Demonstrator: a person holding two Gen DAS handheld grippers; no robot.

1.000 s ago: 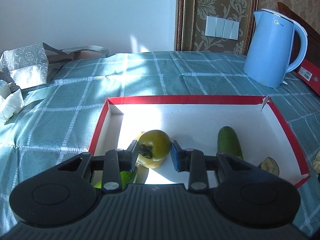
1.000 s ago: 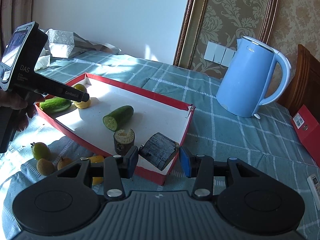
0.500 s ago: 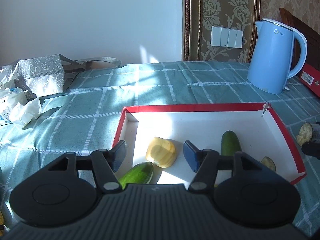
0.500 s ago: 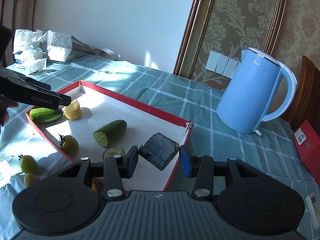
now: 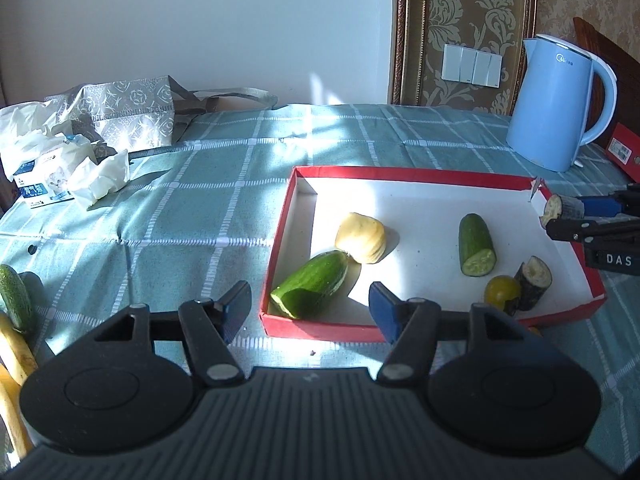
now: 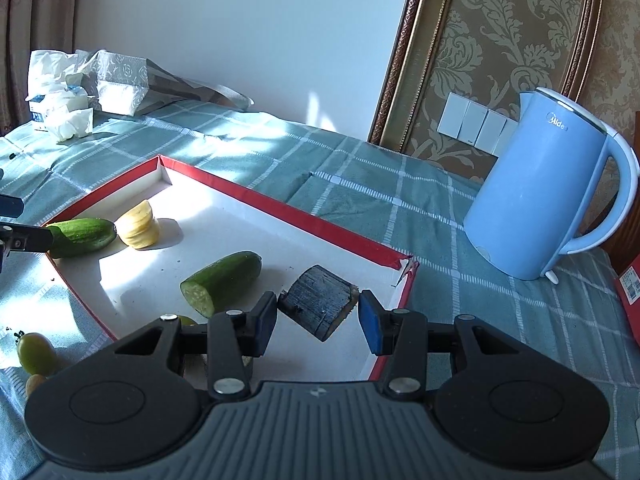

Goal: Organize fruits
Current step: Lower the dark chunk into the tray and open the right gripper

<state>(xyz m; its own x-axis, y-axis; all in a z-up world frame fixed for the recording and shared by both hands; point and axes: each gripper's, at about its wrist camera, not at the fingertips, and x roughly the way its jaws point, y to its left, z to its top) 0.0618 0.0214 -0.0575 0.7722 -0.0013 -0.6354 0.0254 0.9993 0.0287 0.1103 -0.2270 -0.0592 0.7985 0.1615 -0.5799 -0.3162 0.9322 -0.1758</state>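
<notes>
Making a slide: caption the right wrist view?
Right hand-held gripper holds a dark eggplant chunk over the red-rimmed tray of cucumbers.

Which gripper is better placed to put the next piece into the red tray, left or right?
Right. The right gripper already has the dark eggplant chunk between its fingers, over the red tray. The left gripper is open and empty, at the tray's near edge.

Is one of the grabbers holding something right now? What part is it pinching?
The right gripper pinches the dark eggplant chunk across its skin sides, above the red tray. The left gripper is open and holds nothing.
</notes>
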